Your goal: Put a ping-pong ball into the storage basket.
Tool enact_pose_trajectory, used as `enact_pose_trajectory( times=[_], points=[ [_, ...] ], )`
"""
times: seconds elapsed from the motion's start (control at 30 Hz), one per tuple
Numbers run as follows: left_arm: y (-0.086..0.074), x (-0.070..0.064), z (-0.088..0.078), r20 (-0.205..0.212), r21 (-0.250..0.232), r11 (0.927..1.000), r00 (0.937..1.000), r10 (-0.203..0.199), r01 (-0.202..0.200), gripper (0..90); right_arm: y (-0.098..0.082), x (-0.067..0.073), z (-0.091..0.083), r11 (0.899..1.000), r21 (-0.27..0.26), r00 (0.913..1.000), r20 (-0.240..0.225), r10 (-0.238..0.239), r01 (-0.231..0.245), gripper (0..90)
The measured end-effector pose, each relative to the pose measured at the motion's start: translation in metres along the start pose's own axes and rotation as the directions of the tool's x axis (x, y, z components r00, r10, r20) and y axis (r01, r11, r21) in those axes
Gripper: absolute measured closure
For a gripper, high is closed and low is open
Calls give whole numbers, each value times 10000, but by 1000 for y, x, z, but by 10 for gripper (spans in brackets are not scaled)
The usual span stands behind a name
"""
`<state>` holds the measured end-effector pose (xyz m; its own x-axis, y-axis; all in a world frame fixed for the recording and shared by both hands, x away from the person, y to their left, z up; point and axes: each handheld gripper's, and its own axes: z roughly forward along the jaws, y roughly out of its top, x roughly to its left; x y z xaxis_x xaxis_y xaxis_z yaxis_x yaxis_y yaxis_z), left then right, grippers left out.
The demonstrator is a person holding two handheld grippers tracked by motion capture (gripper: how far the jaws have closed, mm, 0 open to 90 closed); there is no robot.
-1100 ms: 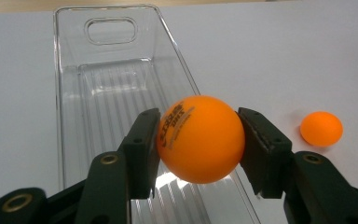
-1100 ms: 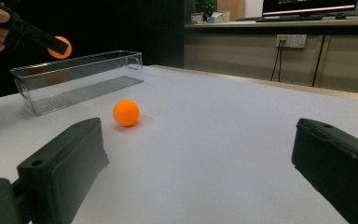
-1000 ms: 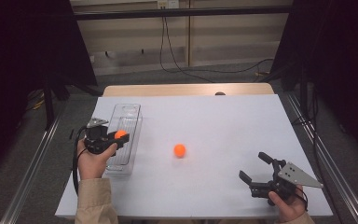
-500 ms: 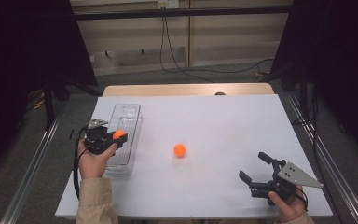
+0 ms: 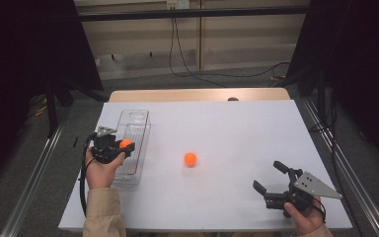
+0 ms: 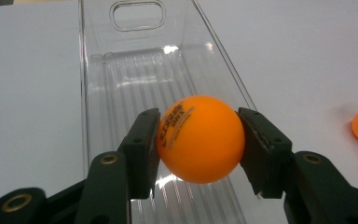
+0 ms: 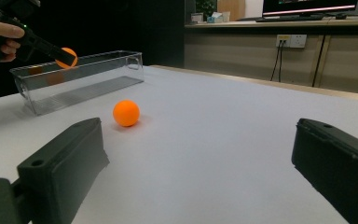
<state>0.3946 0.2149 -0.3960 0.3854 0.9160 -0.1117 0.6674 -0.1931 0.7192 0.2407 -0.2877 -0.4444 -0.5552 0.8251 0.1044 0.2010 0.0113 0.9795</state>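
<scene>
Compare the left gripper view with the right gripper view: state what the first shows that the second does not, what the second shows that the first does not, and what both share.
The left gripper view alone shows the print on the held orange ball and the tray's handle cutout. The right gripper view alone shows the right gripper with its jaws wide apart, the person's hand and a wall socket. Both show the clear tray, the left gripper clamping its ball above the tray, and the loose orange ball on the white table.

- Your white table (image 5: 237, 133) is evenly, brightly lit from overhead; the surroundings fall to near black.
- Glare glints on the clear tray (image 6: 135, 70) beyond your left jaws.
- Those jaws look soft, close to the lens.
- The loose ball (image 7: 126, 113) casts a faint shadow.
</scene>
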Motion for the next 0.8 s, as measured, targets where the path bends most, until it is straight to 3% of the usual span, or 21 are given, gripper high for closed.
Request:
enact_pose_trajectory(
  times=[0.8],
  points=[
    [-3,0,7,-189,259,9996,9998,78,-73,507,0,0,0,10000,2,10000,-16,-18,18,19]
  ],
)
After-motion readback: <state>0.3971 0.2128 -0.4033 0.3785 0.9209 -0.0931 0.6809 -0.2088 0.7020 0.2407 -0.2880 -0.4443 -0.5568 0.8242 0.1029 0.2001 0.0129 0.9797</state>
